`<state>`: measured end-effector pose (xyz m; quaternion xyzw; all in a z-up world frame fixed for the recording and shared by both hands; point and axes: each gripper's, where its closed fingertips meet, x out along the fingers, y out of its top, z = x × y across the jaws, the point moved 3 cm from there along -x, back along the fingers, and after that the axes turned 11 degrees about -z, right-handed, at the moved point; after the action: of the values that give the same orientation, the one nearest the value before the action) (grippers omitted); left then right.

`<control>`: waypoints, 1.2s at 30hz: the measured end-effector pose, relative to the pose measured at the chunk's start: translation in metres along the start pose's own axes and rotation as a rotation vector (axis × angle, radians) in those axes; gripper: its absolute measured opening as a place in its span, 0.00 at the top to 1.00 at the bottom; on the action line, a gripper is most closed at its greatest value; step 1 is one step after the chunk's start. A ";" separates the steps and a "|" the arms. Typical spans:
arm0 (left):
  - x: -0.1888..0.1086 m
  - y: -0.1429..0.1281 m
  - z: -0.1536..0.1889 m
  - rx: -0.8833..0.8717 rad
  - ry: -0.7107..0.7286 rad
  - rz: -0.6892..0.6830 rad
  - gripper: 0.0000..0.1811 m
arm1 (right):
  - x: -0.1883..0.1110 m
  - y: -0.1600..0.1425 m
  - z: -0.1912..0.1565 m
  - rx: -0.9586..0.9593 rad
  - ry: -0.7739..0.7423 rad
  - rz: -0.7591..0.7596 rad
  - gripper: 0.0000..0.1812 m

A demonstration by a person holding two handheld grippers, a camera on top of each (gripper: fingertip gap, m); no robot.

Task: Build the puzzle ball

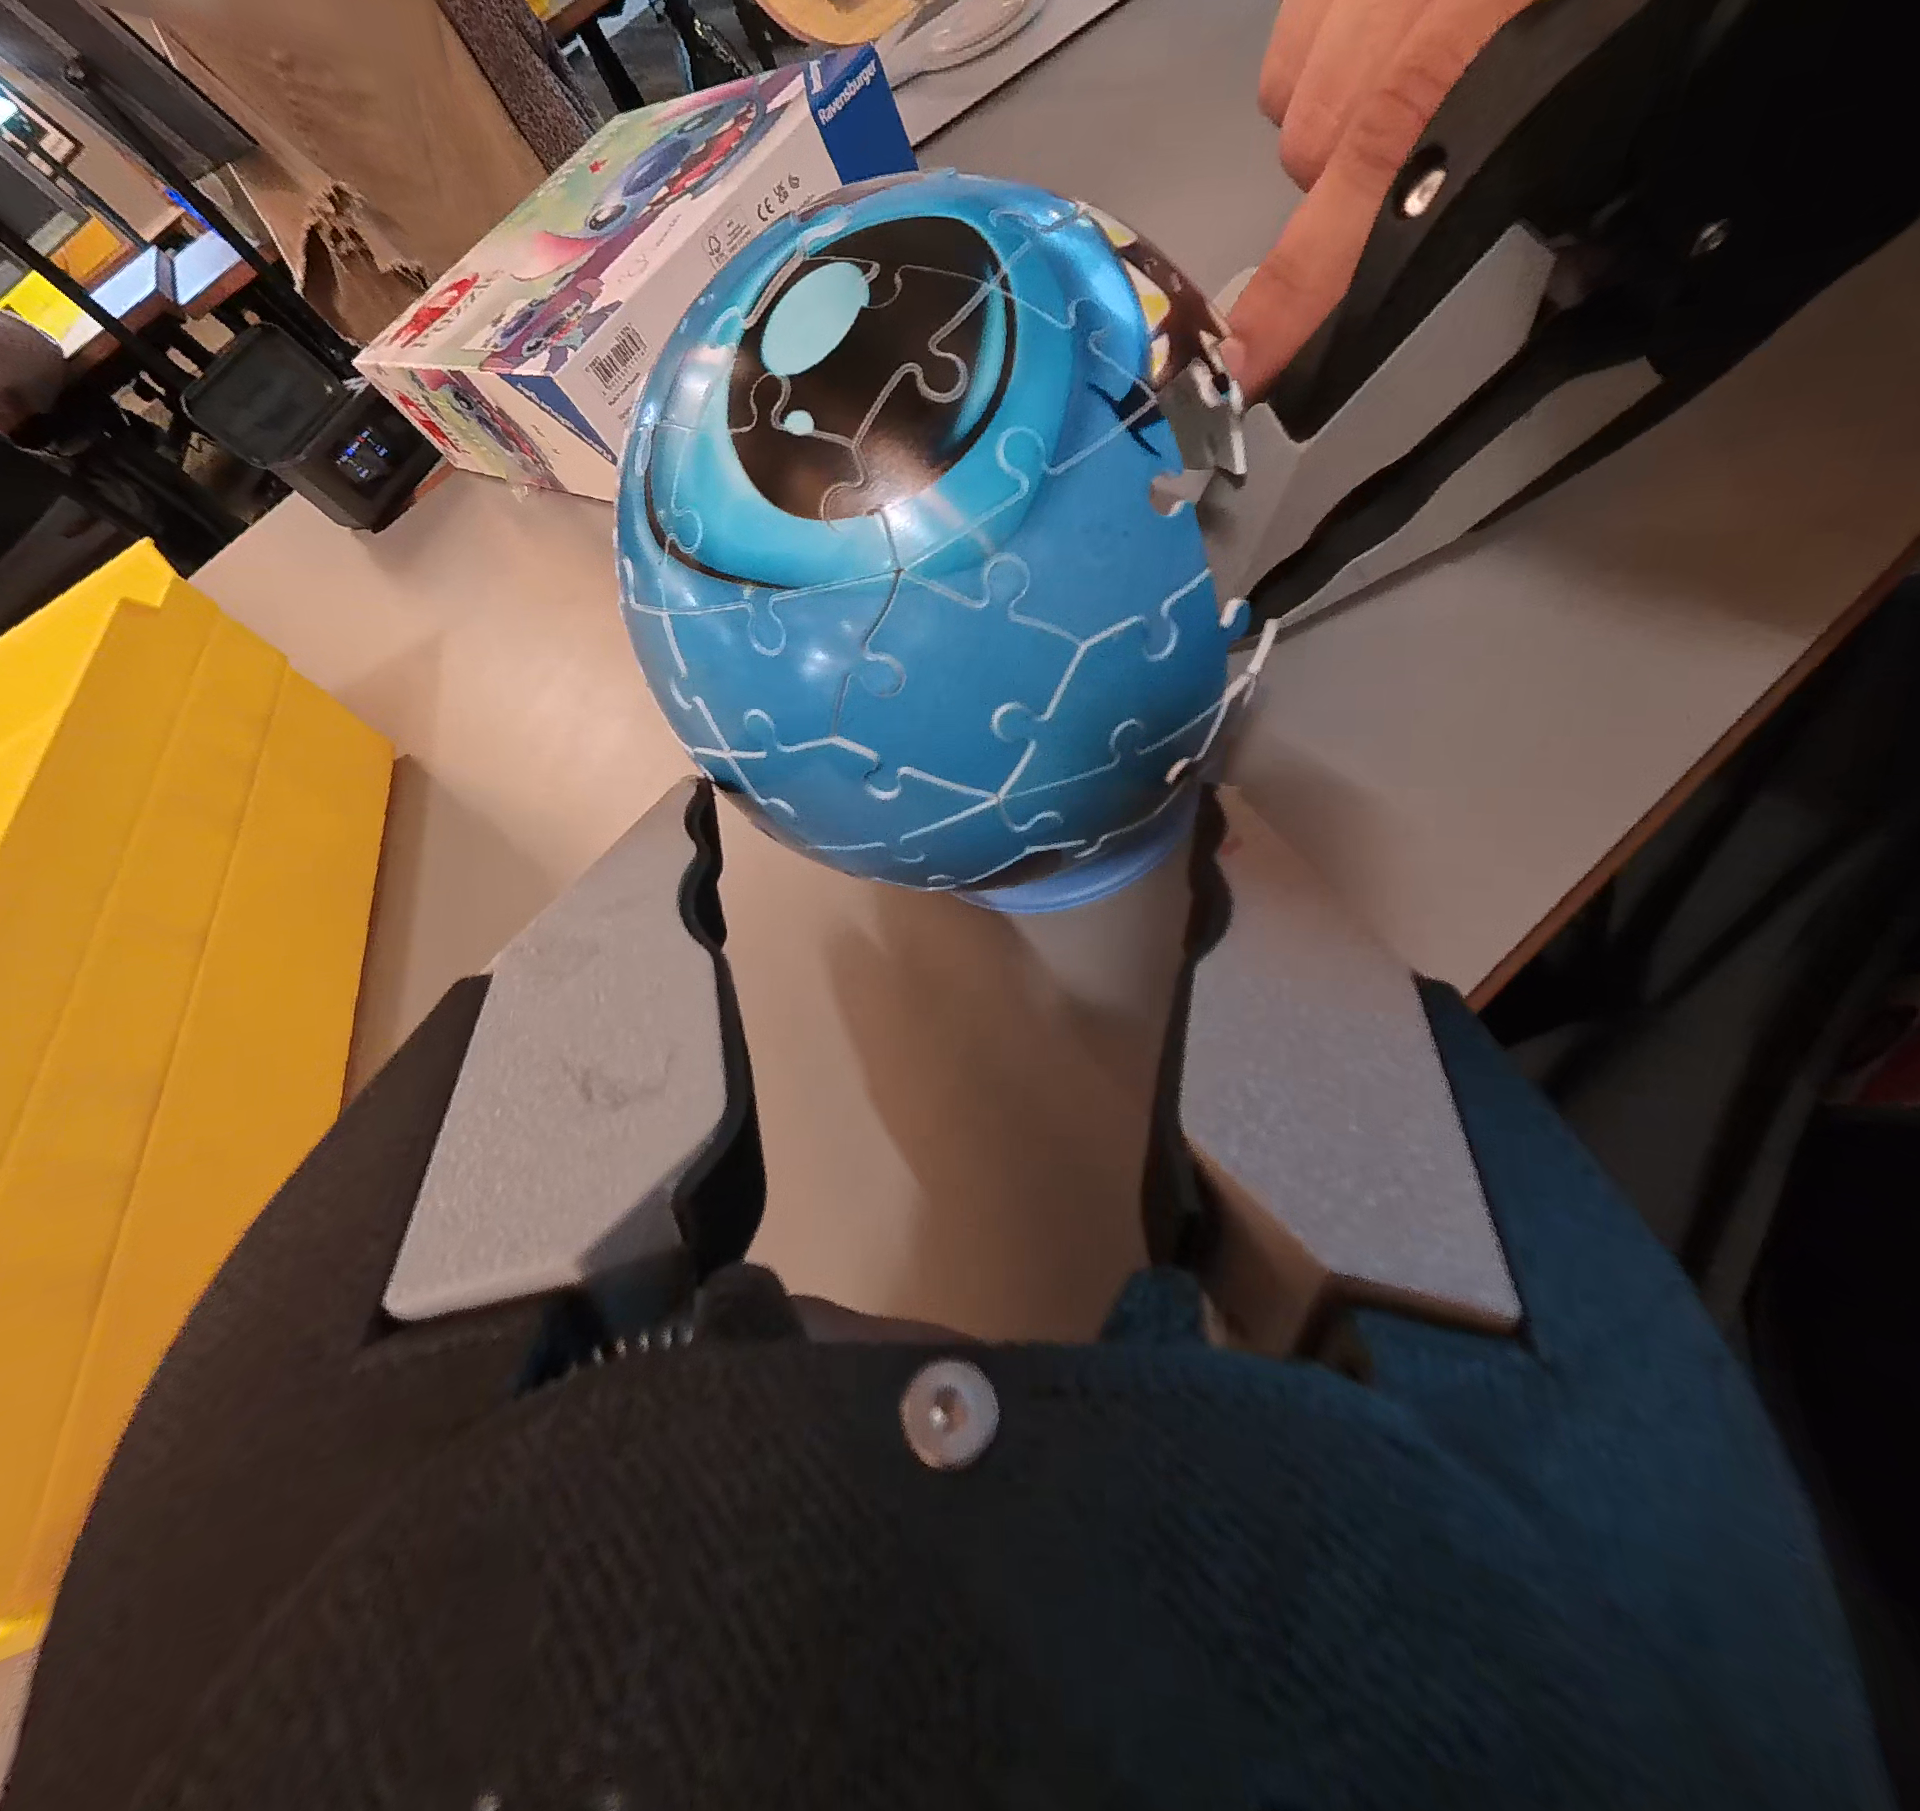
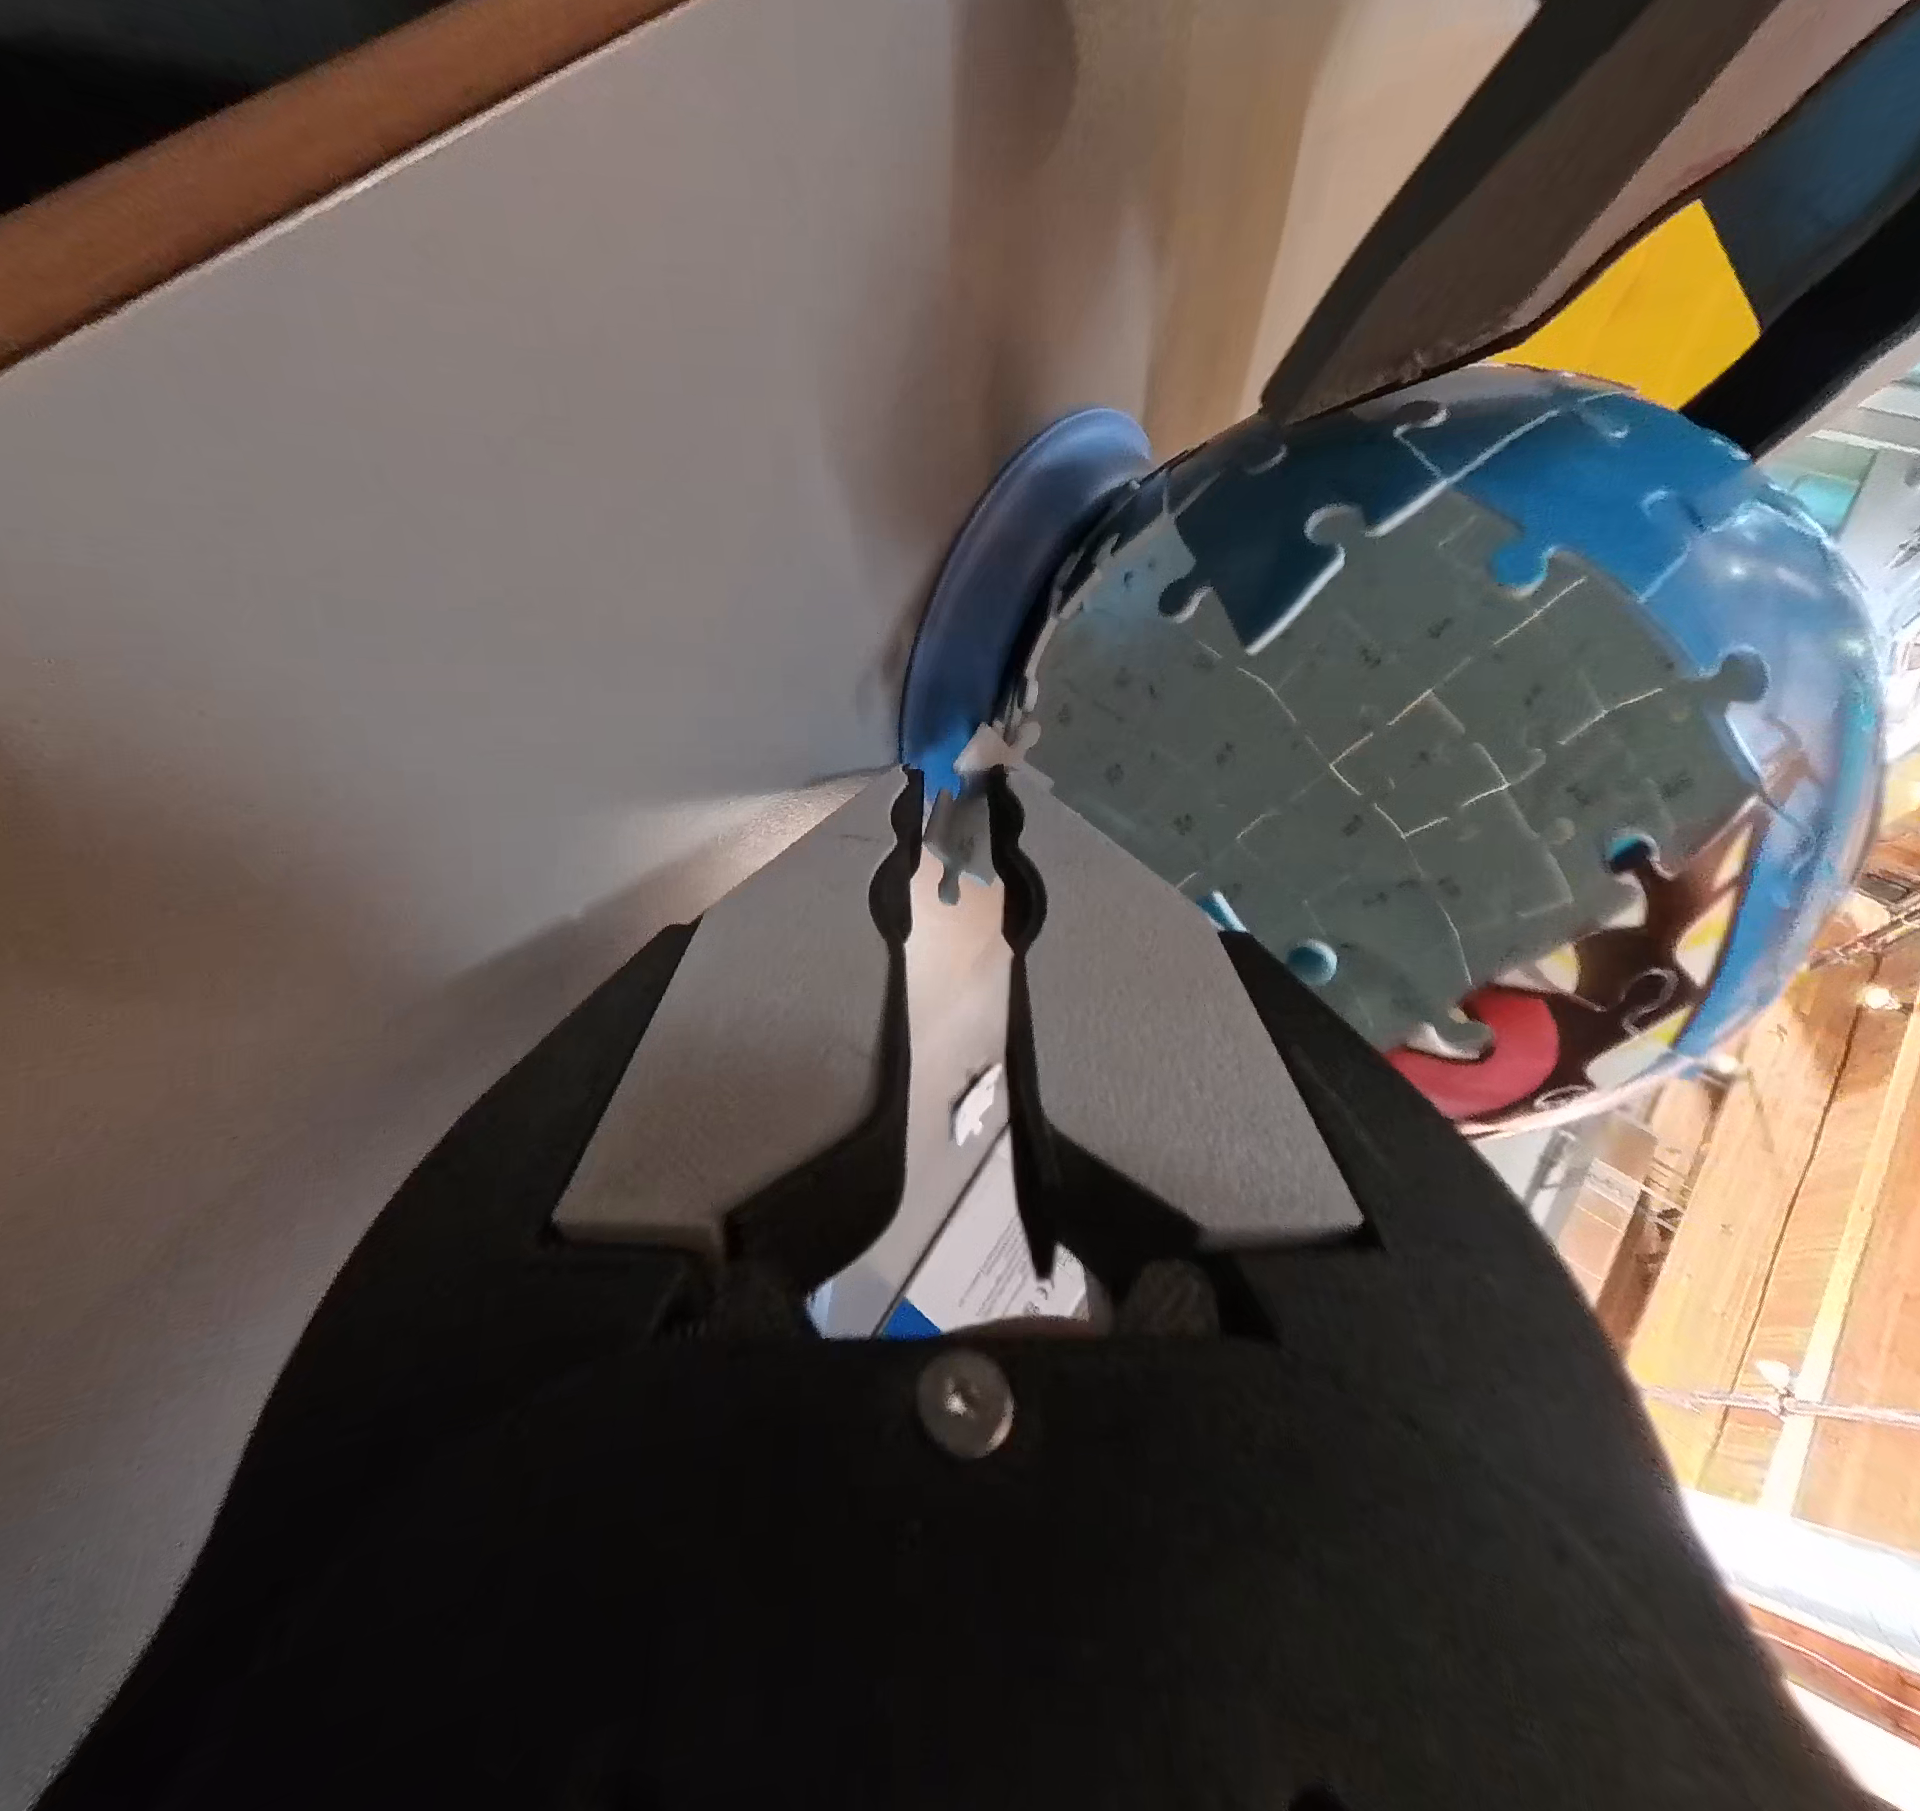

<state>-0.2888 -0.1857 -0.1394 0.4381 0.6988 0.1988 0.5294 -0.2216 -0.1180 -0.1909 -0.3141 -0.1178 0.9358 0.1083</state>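
The blue puzzle ball (image 1: 925,556) with a big black eye sits on its blue stand (image 1: 1049,894) on the table. My left gripper (image 1: 953,816) is spread wide, its two tips pressed against the ball's lower sides. One of its fingers (image 2: 1455,234) shows against the ball (image 2: 1455,670) in the right wrist view. There the ball's open side shows the grey backs of the pieces. My right gripper (image 2: 956,774) is shut on a puzzle piece (image 2: 948,826) at the open edge beside the stand (image 2: 997,556). It also shows in the left wrist view (image 1: 1236,452), at the ball's right edge.
The puzzle's box (image 1: 644,307) lies behind the ball, with a black device (image 1: 312,431) to its left. A yellow bin (image 1: 156,930) stands at the left. A hand (image 1: 1340,99) holds the right gripper. The table edge (image 1: 1662,774) runs close on the right.
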 end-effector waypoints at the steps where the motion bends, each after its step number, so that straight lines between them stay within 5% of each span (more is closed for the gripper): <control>1: 0.000 0.000 0.000 -0.003 -0.001 0.003 0.51 | 0.000 0.000 0.000 -0.012 -0.007 -0.013 0.95; 20: 0.014 -0.015 0.000 -0.050 -0.073 -0.011 0.53 | -0.019 -0.005 0.009 -0.019 -0.132 -0.043 1.00; 27: 0.009 -0.017 -0.001 -0.105 -0.134 -0.001 0.51 | -0.031 -0.069 -0.037 0.289 0.086 -0.055 1.00; 31: 0.013 -0.009 0.003 -0.138 -0.167 0.025 0.49 | -0.025 -0.070 -0.040 0.513 0.164 0.112 1.00; 36: 0.008 -0.005 0.008 -0.207 -0.214 0.037 0.44 | -0.035 -0.075 -0.031 0.781 0.298 0.379 0.76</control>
<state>-0.2841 -0.1833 -0.1511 0.4127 0.6058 0.2319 0.6395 -0.1655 -0.0522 -0.1736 -0.3968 0.3201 0.8581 0.0610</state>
